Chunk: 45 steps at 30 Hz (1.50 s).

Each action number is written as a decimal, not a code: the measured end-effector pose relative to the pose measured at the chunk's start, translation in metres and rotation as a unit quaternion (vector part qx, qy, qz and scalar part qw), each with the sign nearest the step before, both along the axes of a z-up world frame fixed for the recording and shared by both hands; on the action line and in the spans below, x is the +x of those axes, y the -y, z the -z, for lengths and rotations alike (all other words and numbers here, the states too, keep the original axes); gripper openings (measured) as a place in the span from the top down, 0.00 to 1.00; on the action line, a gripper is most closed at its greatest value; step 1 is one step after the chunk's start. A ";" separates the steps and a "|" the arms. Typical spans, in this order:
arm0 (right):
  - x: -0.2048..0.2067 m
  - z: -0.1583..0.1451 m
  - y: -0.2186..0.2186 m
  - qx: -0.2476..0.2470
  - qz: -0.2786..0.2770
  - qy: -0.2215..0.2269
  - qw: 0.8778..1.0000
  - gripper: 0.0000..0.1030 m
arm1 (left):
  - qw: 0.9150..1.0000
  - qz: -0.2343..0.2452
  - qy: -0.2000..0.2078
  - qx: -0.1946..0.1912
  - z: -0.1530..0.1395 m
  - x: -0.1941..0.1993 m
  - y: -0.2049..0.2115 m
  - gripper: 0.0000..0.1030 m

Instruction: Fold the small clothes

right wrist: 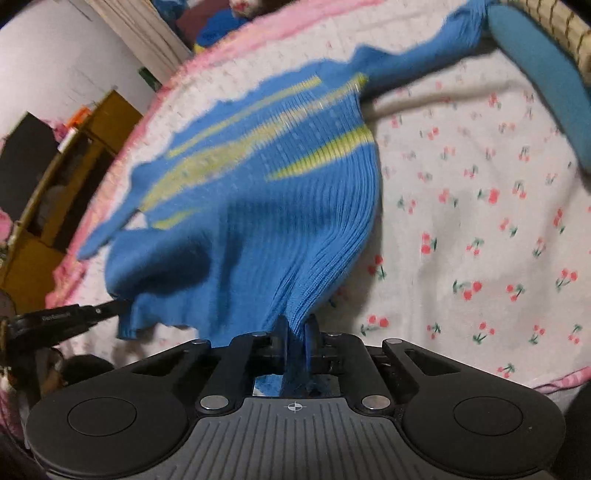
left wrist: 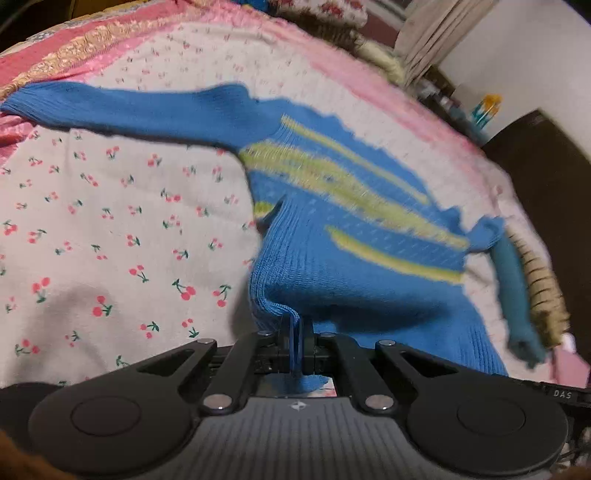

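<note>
A small blue knit sweater with yellow-green stripes lies on a cherry-print sheet. Its hem is lifted off the bed. My left gripper is shut on one corner of the ribbed hem, with blue knit pinched between the pads. My right gripper is shut on the other hem corner of the sweater. One sleeve stretches flat to the left in the left wrist view. The other sleeve reaches toward the top right in the right wrist view. The left gripper's black body shows at the left edge of the right wrist view.
The sheet has a pink border near the bed's far edge. A teal cloth and a tan striped cloth lie beside the sweater. A white wall and a curtain stand beyond the bed. A wooden shelf unit stands to one side.
</note>
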State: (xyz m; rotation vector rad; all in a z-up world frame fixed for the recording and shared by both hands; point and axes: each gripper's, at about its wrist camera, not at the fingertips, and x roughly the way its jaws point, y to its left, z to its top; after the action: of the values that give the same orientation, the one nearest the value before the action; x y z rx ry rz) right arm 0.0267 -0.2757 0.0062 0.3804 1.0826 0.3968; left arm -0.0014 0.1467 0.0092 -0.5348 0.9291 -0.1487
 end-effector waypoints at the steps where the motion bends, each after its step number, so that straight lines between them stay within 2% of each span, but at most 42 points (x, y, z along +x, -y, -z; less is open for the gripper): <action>1: -0.004 -0.009 0.005 0.006 -0.001 0.005 1.000 0.92 | 1.000 -0.005 0.002 -0.008 -0.006 -0.005 -0.004 0.92; 4: -0.019 -0.034 0.020 0.009 -0.003 0.011 1.000 0.92 | 1.000 -0.017 0.002 -0.025 -0.018 -0.020 -0.017 0.93; 7: -0.031 -0.046 0.030 -0.010 -0.005 0.015 1.000 0.93 | 0.999 -0.026 -0.010 -0.015 -0.019 -0.028 -0.024 0.93; 9: -0.032 -0.042 0.029 -0.027 -0.010 0.006 1.000 0.94 | 0.999 -0.030 -0.028 0.008 -0.011 -0.028 -0.024 0.93; 10: -0.031 -0.037 0.026 -0.041 -0.017 -0.003 0.999 0.94 | 0.998 -0.029 -0.039 0.033 -0.007 -0.026 -0.020 0.93; 13: -0.029 -0.016 0.014 -0.092 -0.022 -0.032 0.995 0.92 | 0.996 -0.011 -0.043 0.071 -0.003 -0.024 -0.005 0.92; 15: -0.029 -0.014 0.010 -0.103 -0.025 -0.025 0.994 0.88 | 0.996 0.005 -0.031 0.082 -0.008 -0.022 0.005 0.92; 21: -0.022 -0.038 0.027 -0.119 0.005 0.019 0.993 0.85 | 0.993 0.024 -0.003 0.118 -0.025 -0.012 0.016 0.91; 25: 0.002 -0.046 0.038 -0.114 0.043 0.046 0.992 0.85 | 0.993 0.042 0.010 0.108 -0.025 0.007 0.033 0.91; 28: 0.026 -0.046 0.040 -0.110 0.059 0.062 0.990 0.83 | 0.994 0.062 0.008 0.092 -0.010 0.027 0.053 0.90; 31: 0.046 -0.041 0.040 -0.112 0.064 0.066 0.989 0.83 | 0.991 0.086 -0.011 0.102 0.012 0.041 0.073 0.90; 34: 0.063 -0.035 0.044 -0.111 0.073 0.061 0.989 0.83 | 0.986 0.106 -0.054 0.113 0.034 0.051 0.085 0.90; 36: 0.074 -0.037 0.048 -0.113 0.080 0.068 0.988 0.83 | 0.986 0.111 -0.054 0.113 0.032 0.055 0.088 0.90; 41: 0.131 -0.048 0.061 -0.120 0.123 0.106 0.979 0.79 | 0.989 0.113 0.001 0.094 0.008 0.084 0.104 0.89; 45: 0.186 -0.047 0.069 -0.127 0.158 0.124 0.971 0.76 | 0.990 0.119 0.026 0.076 0.007 0.118 0.125 0.89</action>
State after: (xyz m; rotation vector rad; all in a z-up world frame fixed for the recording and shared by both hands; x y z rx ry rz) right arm 0.2130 -0.3442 0.0535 0.2614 0.7994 0.0189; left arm 0.1166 0.0216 0.0026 -0.2769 0.9421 -0.3027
